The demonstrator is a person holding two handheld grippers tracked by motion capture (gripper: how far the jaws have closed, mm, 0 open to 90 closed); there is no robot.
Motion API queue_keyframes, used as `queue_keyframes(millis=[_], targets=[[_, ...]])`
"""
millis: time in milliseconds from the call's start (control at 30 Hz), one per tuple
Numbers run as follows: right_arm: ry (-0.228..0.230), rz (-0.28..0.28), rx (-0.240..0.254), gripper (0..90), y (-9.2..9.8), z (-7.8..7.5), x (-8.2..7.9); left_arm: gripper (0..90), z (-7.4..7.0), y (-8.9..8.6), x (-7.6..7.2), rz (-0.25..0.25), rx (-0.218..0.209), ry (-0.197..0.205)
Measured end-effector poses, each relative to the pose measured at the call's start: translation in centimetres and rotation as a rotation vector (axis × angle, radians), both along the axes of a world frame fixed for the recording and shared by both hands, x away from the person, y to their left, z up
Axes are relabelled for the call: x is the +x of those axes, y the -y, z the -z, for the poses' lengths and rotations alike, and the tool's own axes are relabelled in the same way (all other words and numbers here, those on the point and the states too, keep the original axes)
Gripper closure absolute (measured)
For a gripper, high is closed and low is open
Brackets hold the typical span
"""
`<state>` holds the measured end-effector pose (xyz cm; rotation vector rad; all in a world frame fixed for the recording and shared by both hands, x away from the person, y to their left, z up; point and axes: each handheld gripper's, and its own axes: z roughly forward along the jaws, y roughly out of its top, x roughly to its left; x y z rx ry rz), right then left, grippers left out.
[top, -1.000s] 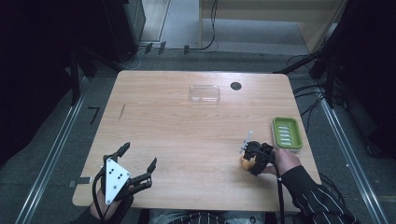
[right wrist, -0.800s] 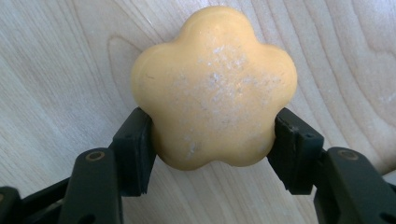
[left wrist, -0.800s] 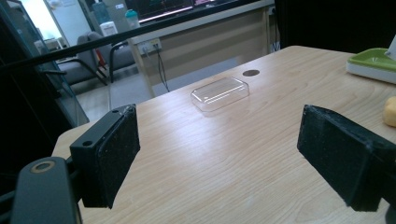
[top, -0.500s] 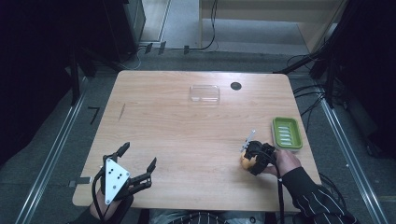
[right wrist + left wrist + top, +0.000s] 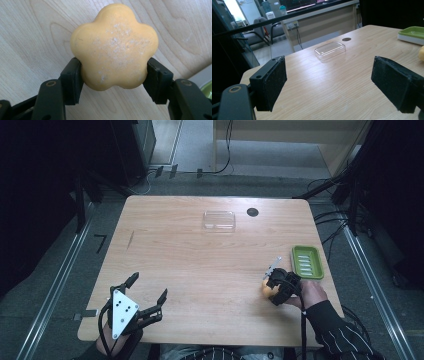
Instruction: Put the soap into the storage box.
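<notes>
High view: one wooden tabletop point(image 5: 190, 265), pale grain, rounded corners. Right gripper point(image 5: 274, 285) near the right edge, toward the near right corner, clenched on one yellow soap point(image 5: 268, 288). One green soap dish point(image 5: 307, 262), rectangular and ribbed inside, just beside that gripper at the right edge. One clear plastic lid point(image 5: 219, 219), rectangular with rounded corners, near the far edge at mid-width. One dark round hole point(image 5: 252, 212) just beside the lid, toward the far right corner. Left gripper point(image 5: 148, 298) at the near left corner, jaws spread apart, nothing between them; grey three-cornered plate on top.

Left gripper view: two black jaws with rough matte pads, well apart, released. Between them, bare wood; farther off, the clear plastic lid point(image 5: 330, 50), glossy and shallow, with the hole point(image 5: 346, 39) behind it. Green soap dish point(image 5: 412, 33) on a white base at the right of the frame, a yellow edge of the soap point(image 5: 421, 53) below it.

Right gripper view: one soap point(image 5: 114, 47), flower-shaped with five rounded lobes, matte yellow with whitish speckling, resting against the wood. Both black pads pressed against its lower lobes, one on each side. Nothing in the way above the soap.
</notes>
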<state>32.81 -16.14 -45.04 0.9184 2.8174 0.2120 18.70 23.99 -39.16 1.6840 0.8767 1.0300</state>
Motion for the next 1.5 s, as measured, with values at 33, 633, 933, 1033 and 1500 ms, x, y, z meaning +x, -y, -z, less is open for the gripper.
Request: queue_keyframes(millis=[33,633,933,1033,1500], targets=[[0.002,-0.002,0.001,39.8,0.1,-0.1,0.0,13.5,0.0,0.0,0.0,0.000,0.001,-0.001],[0.072,0.111,0.033,39.8,1.9,-1.5,0.5,13.5,0.0,0.0,0.0,0.000,0.001,0.000],[0.096,0.143,0.044,39.7,2.6,-2.2,0.7,13.5,0.0,0.0,0.0,0.001,0.002,0.000],[0.110,0.152,0.047,39.8,2.9,-2.5,0.9,13.5,0.0,0.0,0.0,0.000,0.000,0.000],[0.149,0.216,0.070,39.7,4.3,-3.7,1.3,13.5,0.0,0.0,0.0,0.001,0.001,0.001]])
